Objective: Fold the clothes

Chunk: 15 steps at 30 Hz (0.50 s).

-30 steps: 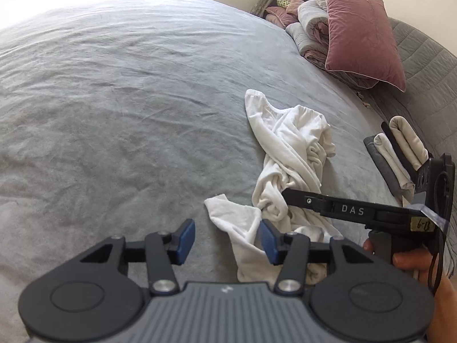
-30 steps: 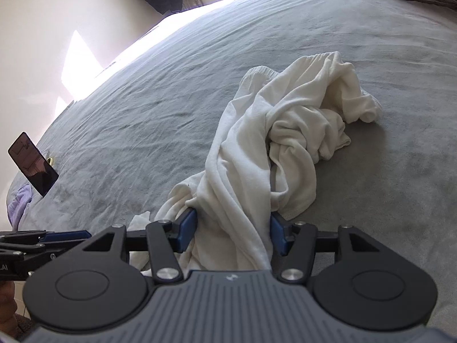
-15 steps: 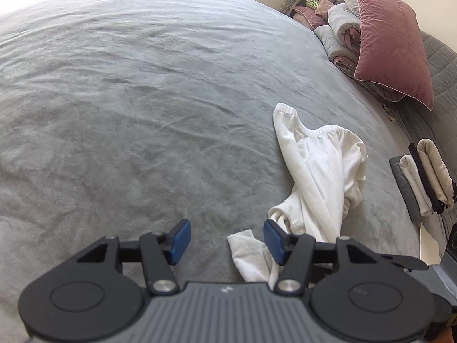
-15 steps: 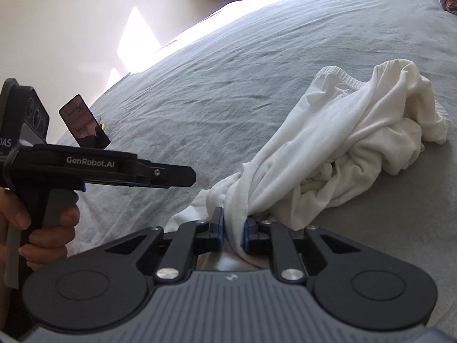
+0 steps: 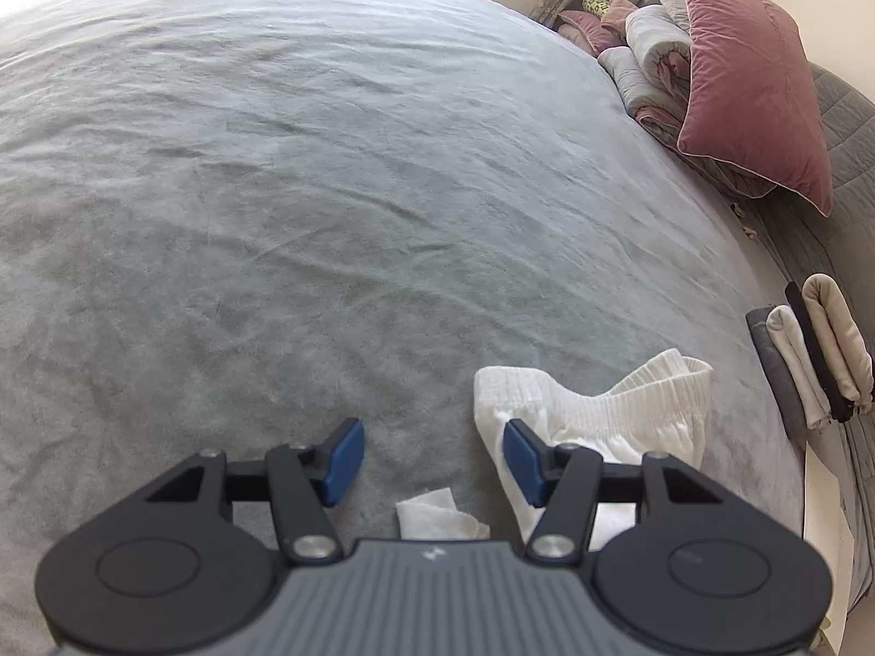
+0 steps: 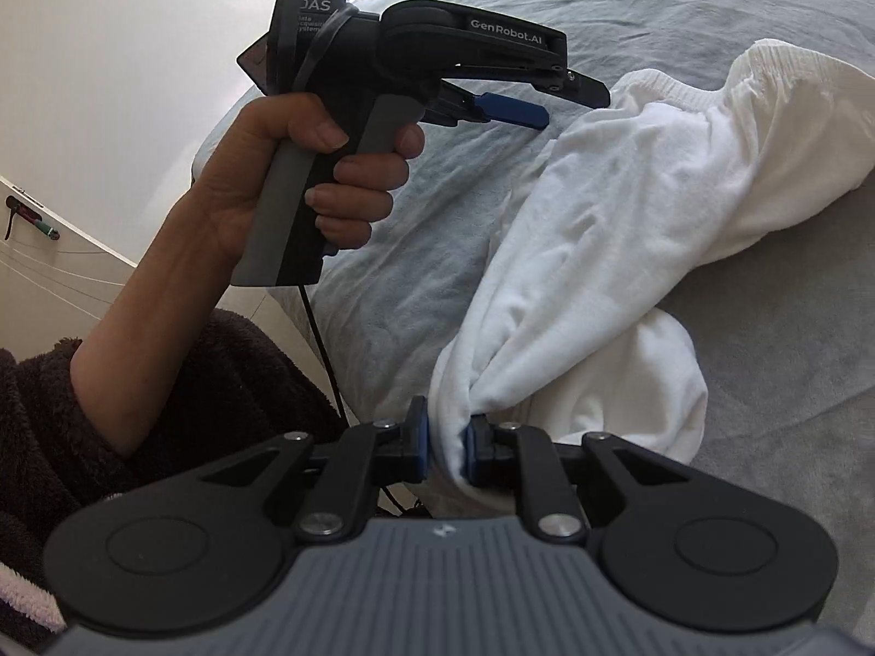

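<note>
Since half a second ago the white garment (image 6: 629, 208) has been drawn toward the near edge of the bed, so that in the left wrist view only its ribbed elastic band and a small corner show where a long twisted length lay before, and the left gripper (image 5: 432, 456) has risen in the right wrist view from low at the left to high above the cloth. The right gripper (image 6: 444, 445) is clamped on a gathered bunch of the garment, blue pads pressed into the cloth from both sides, and the fabric fans out from that pinch up and to the right across the grey bedspread (image 6: 711, 11). The left gripper's jaws stand wide apart with nothing between them; the ribbed band (image 5: 618, 404) lies just beside and partly behind its right finger (image 5: 522, 462). Seen from the right wrist camera, that tool is held by a hand (image 6: 306, 175) on a grey and black pistol grip, and its body reads "GenRobot.AI", with "DAS" and smaller unreadable print on the upright part. The garment is soft, thick knit, creased into rounded folds. The bedspread is a velvety, wrinkled grey. A mauve velvet cushion (image 5: 749, 82) leans on rolled quilts, and folded clothes (image 5: 820, 350) are stacked at the right edge. A dark fleecy sleeve (image 6: 164, 399) covers the forearm.
</note>
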{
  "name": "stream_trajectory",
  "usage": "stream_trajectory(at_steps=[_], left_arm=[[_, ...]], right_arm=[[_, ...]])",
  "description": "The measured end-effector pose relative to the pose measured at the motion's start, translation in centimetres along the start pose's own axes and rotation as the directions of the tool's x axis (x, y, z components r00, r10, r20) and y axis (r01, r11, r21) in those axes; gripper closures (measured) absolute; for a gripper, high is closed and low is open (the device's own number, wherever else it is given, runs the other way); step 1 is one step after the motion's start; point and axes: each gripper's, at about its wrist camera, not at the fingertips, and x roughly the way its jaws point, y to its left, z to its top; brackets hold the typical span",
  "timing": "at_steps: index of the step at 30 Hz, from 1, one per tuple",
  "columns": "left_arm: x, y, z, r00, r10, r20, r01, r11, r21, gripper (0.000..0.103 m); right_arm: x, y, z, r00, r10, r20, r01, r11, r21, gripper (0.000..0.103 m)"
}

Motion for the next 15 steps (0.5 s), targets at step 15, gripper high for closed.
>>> stream_trajectory(at_steps=[15], left_arm=[[1.2, -0.9, 0.1, 1.000, -0.001, 0.029, 0.001, 1.000, -0.007, 0.066]], right_arm=[[-9.5, -7.4, 2.4, 0.896, -0.354, 0.267, 0.314, 0.932, 0.181, 0.044]])
